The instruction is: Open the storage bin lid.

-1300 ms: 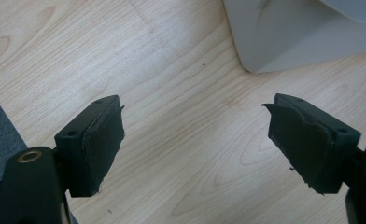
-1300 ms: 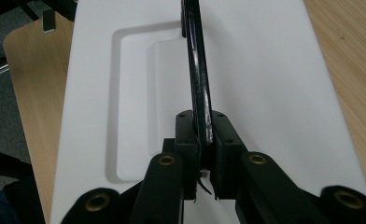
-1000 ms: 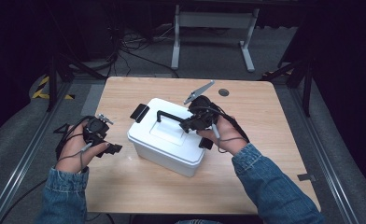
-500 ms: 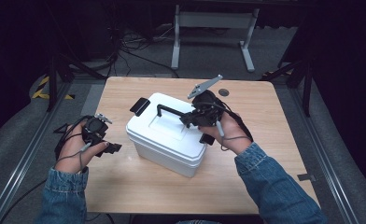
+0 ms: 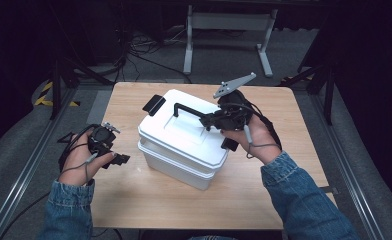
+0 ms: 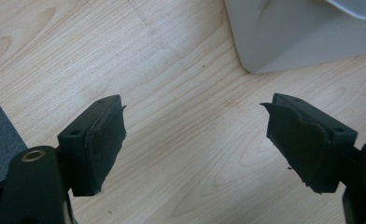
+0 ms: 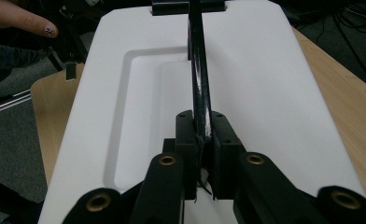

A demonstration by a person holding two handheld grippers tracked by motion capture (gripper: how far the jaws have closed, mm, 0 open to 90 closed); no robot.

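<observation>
Fingers of right gripper pinch black handle of white lidded box mid-table; we note handle runs straight ahead. Left gripper wide, empty, beside box.

Overhead light is falling brightly on the table while the floor beyond is sinking into near black toward 12 and 3 o'clock. The white box is glaring slightly on its lid and casting a soft shadow toward 6 o'clock. In the gripper views, the near black jaws are blurring softly, and the wood grain is staying fairly sharp.
</observation>
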